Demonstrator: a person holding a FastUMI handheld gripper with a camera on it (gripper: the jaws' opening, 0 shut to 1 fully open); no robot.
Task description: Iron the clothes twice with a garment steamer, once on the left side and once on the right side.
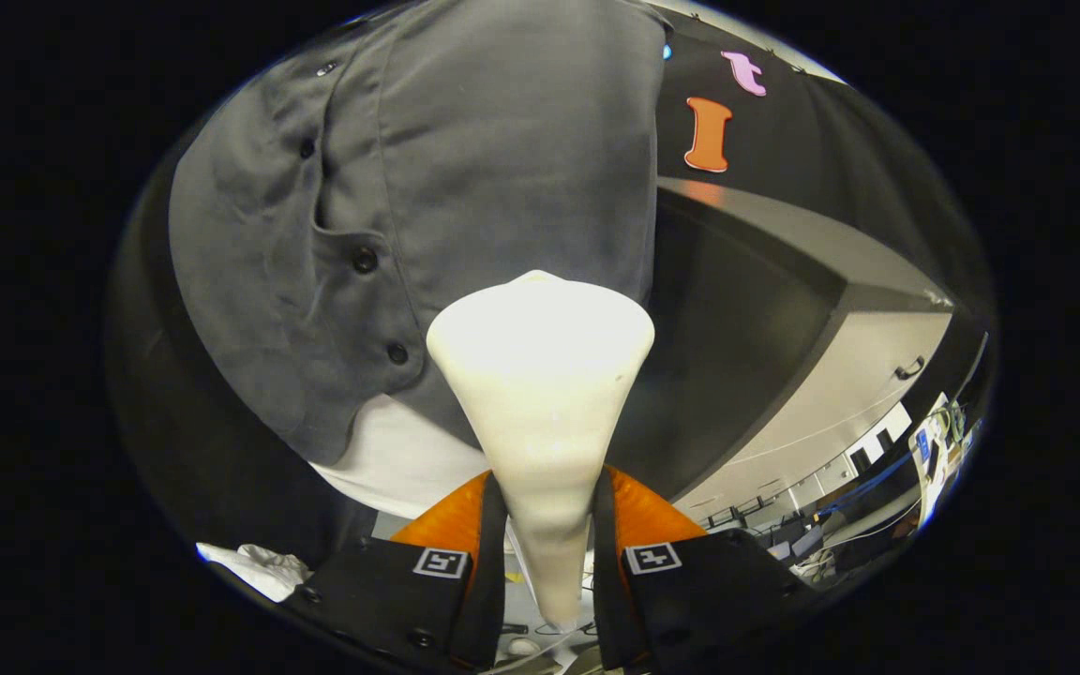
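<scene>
A grey button-up shirt [465, 187] hangs in front of me, its button placket running down beside the steamer head. My gripper [549, 525] is shut on a cream-white garment steamer [540, 394], whose narrow handle sits between both fingers. The steamer's wide head points at the shirt's lower part, just to the right of the buttons, and appears close to or touching the cloth. A white garment [399, 459] peeks out below the shirt's hem.
A dark booth panel with a pale top edge [784, 281] stands to the right of the shirt. Some white cloth [254, 567] lies low beside the near finger. Beyond the panel, a room with desks and cables [877, 487] shows.
</scene>
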